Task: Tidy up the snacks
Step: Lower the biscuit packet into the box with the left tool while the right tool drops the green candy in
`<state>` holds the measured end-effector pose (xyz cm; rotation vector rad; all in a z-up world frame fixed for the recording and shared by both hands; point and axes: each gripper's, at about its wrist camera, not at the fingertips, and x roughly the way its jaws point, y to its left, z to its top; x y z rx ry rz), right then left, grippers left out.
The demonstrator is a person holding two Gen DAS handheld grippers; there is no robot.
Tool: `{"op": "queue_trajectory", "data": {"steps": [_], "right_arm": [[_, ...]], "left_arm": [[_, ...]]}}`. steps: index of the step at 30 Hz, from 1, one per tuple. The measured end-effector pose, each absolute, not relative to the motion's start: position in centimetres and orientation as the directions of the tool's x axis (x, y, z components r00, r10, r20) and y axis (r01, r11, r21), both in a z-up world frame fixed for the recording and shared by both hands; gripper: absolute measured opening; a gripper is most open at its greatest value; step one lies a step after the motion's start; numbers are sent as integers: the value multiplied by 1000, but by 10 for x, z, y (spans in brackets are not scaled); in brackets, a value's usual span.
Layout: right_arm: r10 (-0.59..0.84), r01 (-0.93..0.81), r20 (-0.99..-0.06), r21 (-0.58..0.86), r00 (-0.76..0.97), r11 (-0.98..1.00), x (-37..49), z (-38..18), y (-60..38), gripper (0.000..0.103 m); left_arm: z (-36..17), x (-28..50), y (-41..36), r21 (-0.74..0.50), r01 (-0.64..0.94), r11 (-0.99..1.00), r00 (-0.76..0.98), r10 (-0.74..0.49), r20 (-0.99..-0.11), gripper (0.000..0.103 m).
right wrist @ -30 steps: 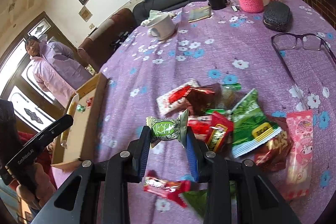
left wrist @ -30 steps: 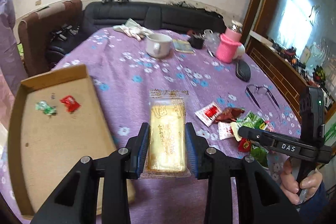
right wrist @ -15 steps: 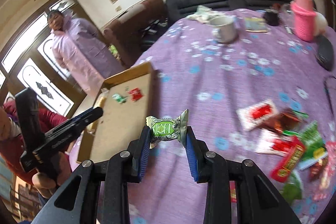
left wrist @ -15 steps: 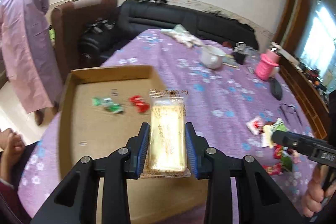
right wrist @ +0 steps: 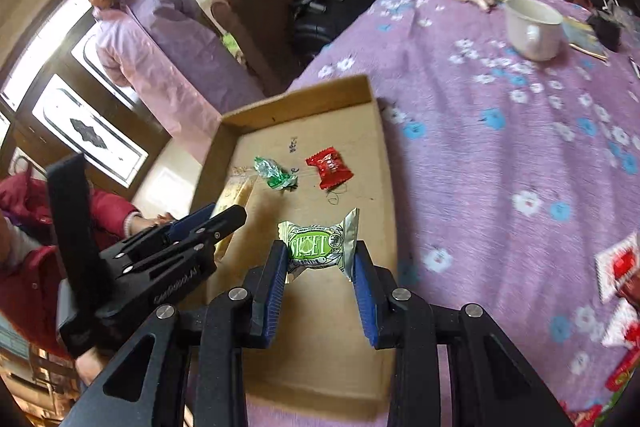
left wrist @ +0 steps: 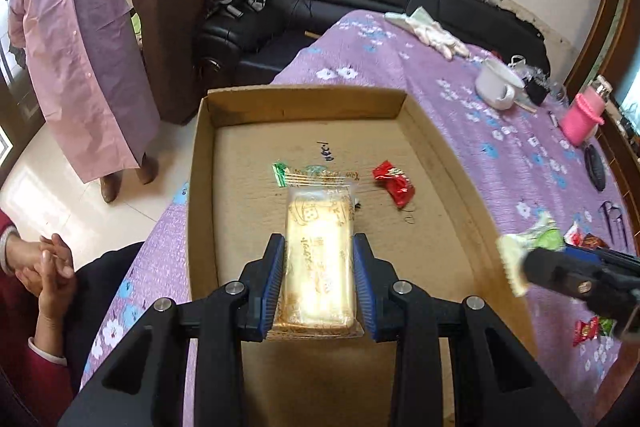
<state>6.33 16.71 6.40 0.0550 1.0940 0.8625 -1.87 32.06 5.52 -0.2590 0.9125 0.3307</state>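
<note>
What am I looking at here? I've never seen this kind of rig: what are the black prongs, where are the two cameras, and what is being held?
No robot here: a person holds a two-finger gripper in each hand, and each carries a fisheye camera looking along its fingers. The black prongs with blue pads are those fingers.

In the left wrist view, the left gripper is clamped on a long clear-wrapped yellow cake. In the right wrist view, the right gripper is clamped on a green candy. Each gripper also shows at the edge of the other's picture.

Both hang over a shallow cardboard tray on a table with a purple flowered cloth. The tray already holds a small green candy and a red candy. More snacks lie on the cloth, with a white mug.
</note>
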Motion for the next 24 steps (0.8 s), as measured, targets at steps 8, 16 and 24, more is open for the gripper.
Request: {"op": "queue_trajectory", "data": {"steps": [8, 16, 24], "right_arm": [[575, -563, -806, 413, 140, 716, 75, 31, 209, 36], [571, -572, -807, 399, 151, 716, 71, 28, 216, 38], [630, -567, -752, 437, 197, 699, 66, 56, 184, 40]], "left_arm": [[41, -8, 334, -84, -421, 903, 513, 161, -843, 33], [38, -8, 338, -103, -429, 898, 517, 150, -843, 34], [55, -19, 332, -142, -416, 898, 569, 135, -811, 34]]}}
